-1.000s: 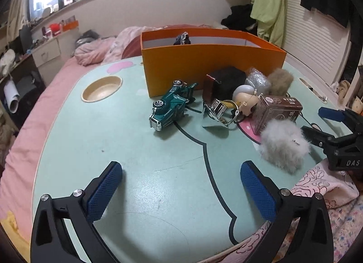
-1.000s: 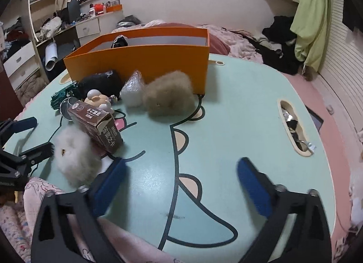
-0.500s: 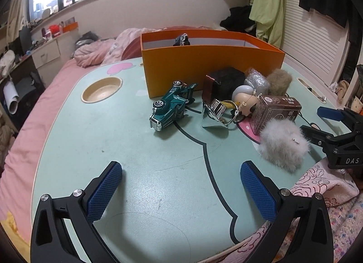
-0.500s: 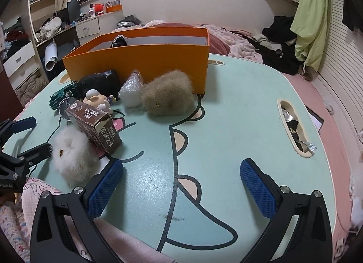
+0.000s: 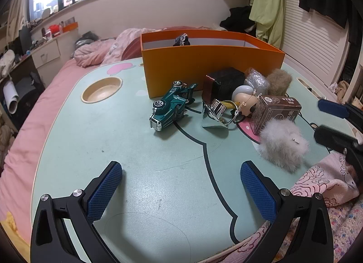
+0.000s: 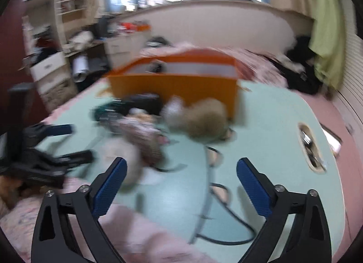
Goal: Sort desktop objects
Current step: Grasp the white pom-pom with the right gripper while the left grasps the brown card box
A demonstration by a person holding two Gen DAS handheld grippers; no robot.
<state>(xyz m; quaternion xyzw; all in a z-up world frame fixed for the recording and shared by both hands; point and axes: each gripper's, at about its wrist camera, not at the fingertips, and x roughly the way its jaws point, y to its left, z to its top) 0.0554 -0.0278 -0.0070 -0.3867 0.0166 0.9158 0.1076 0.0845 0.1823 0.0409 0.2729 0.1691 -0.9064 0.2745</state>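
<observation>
Left wrist view first: the left gripper [image 5: 180, 189] hangs over bare mint-green tabletop [image 5: 136, 149], blue textured pads wide apart, nothing between them. Using the tall orange cardboard box [image 5: 204, 74] as the landmark, the whole pile sits right in front of its near wall: a dark green die-cast toy truck [image 5: 171, 108] off its left corner, a shiny dark cube-shaped pouch [image 5: 223, 82] against the wall, a chrome clip on a key ring [image 5: 217, 109], a small hard doll head [image 5: 246, 100], a crinkly clear plastic bag [image 5: 257, 80], a tan fur pompom [image 5: 279, 81], a brown printed carton [image 5: 275, 111], and, farthest from the box, a fluffy white fur pompom [image 5: 283, 146]. The right gripper [image 5: 330, 120] pokes in just beside that white puff. Right wrist view is heavily smeared, but the pads are apart with nothing between them, and they've just been narrowing; the white puff [image 6: 122, 158] sits right at the left pad. My guess is that the puff is feather-light and squishy, so pinch through the middle, not the loose fur. The truck looks heavy, rigid and rolly, so I'd grab it across the body.
</observation>
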